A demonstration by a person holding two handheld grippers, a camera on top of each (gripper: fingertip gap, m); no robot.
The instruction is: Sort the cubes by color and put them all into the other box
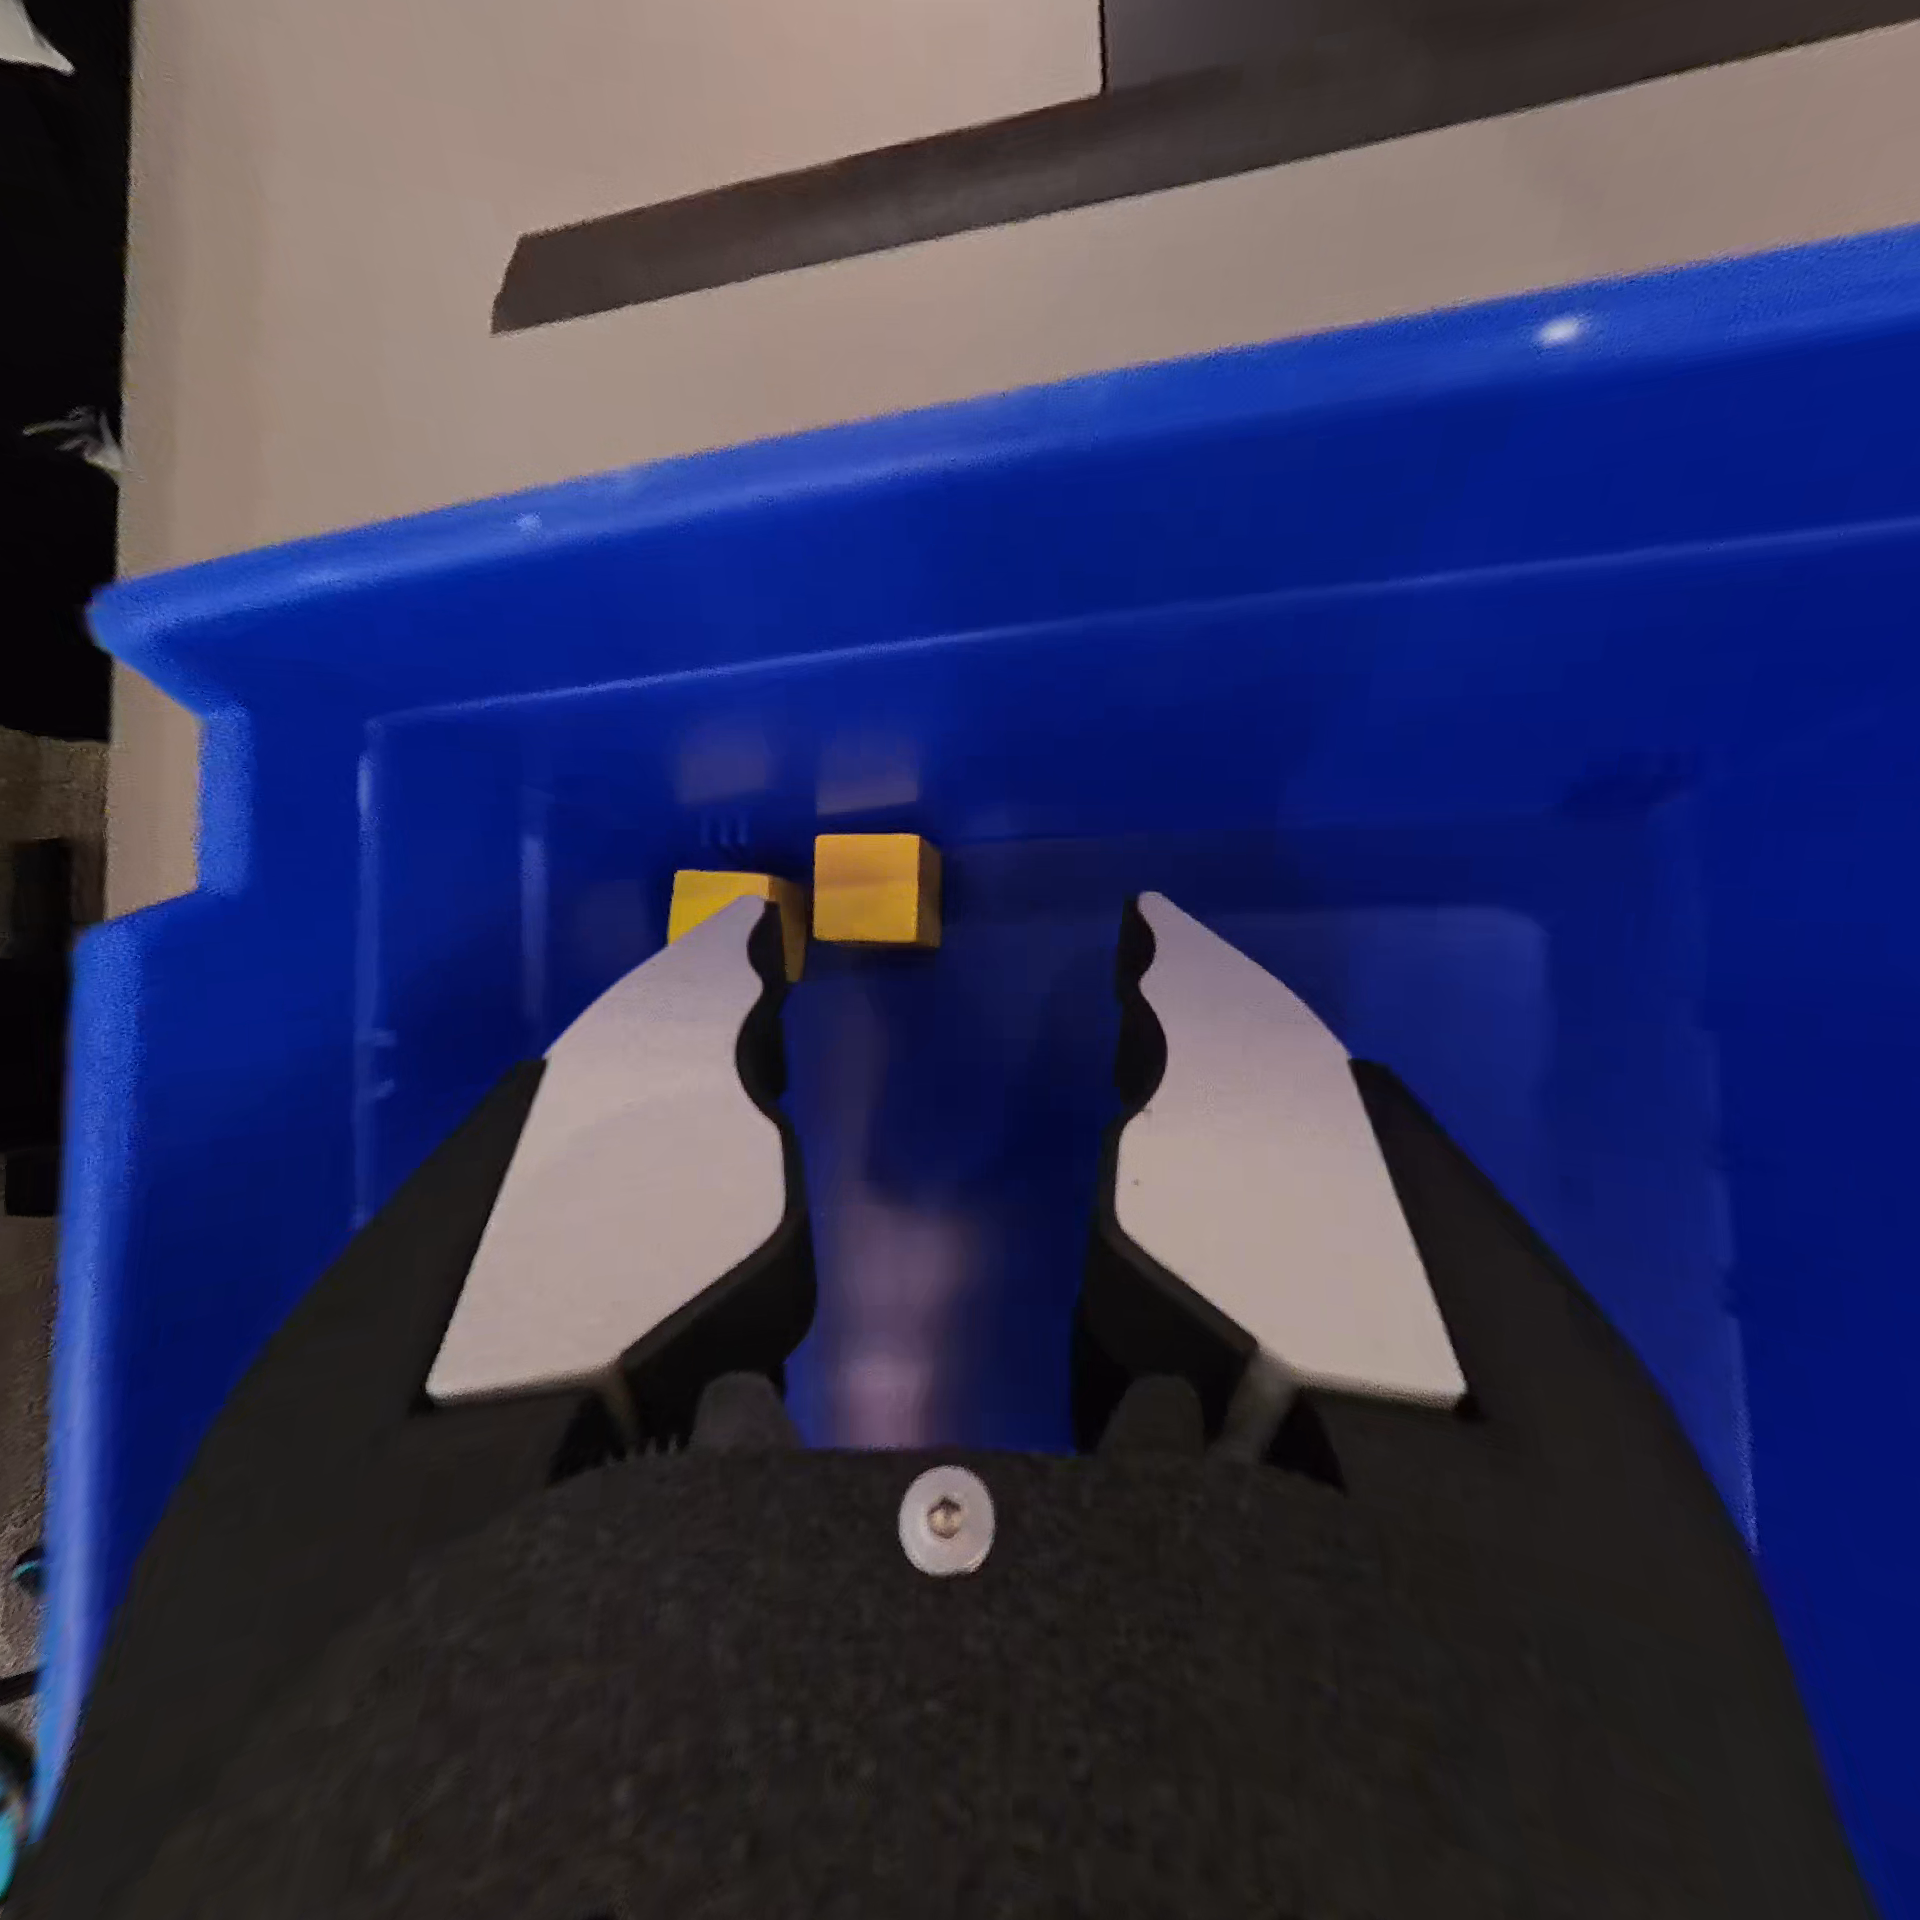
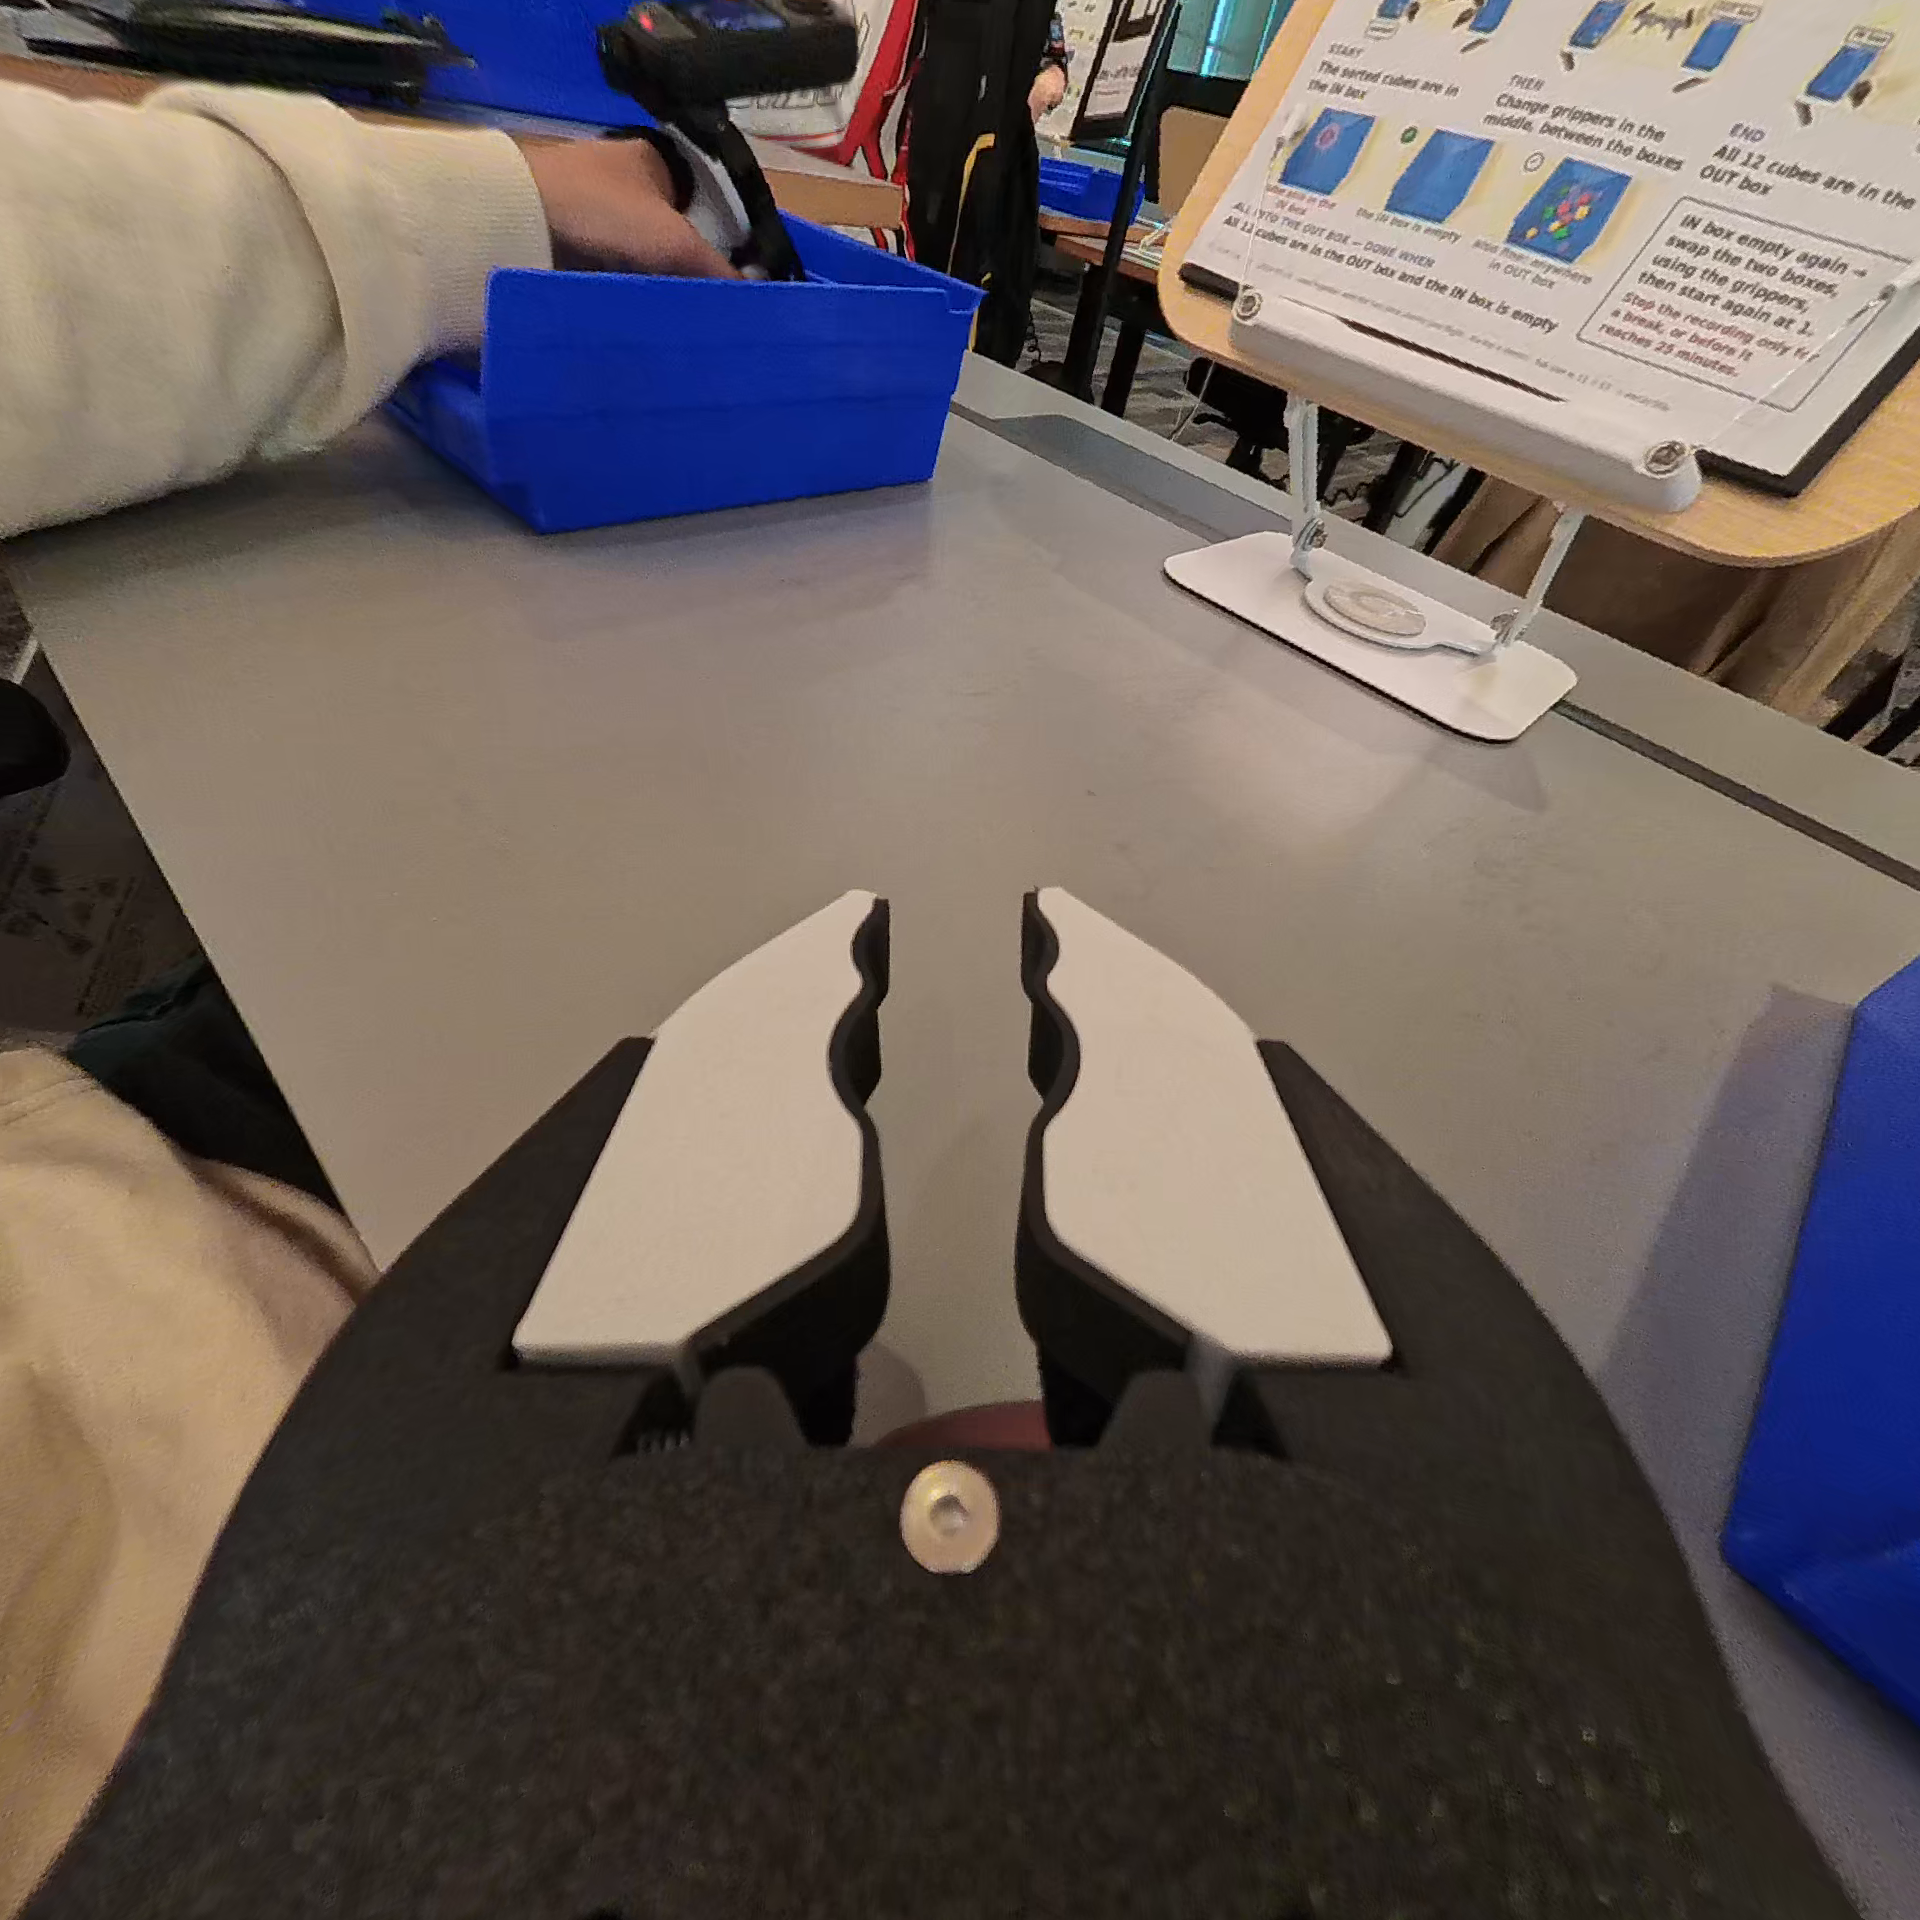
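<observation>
Now | left claw [image 1: 951, 914] open | yellow cubes [image 1: 873, 891] just beyond tips

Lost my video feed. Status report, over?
Left hand-held gripper open inside blue plastic box, empty. Two yellow cubes ahead by the far wall. Right hand-held gripper open, empty, over grey table. Nothing blocking.

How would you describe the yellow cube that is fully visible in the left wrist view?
Look inside the blue box, at its far wall. Two yellow cubes sit there side by side. The wanted yellow cube is the right one; its neighbour is partly hidden behind a finger of the open left hand-held gripper.
</observation>
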